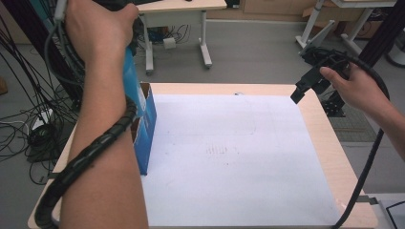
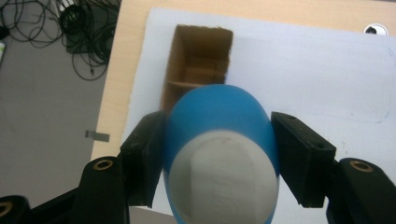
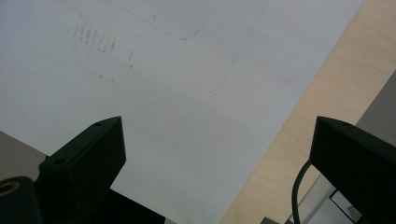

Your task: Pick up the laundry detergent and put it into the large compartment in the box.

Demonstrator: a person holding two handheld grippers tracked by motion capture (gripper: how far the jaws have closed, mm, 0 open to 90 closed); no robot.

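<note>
The left hand-held gripper [image 2: 219,158] pinched a blue, white-ended bottle [image 2: 222,154] above the open blue carton [image 1: 144,126] at the counter's [image 1: 325,138] left edge; insertion apparently remained. The right hand-held gripper [image 3: 219,172] was spread, empty. No legible writing appeared.

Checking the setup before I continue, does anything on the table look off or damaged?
Nothing looks damaged. The white sheet carries faint smudges and pen lines. The open blue box stands upright at its left edge, with the left gripper holding a blue object above it.
</note>
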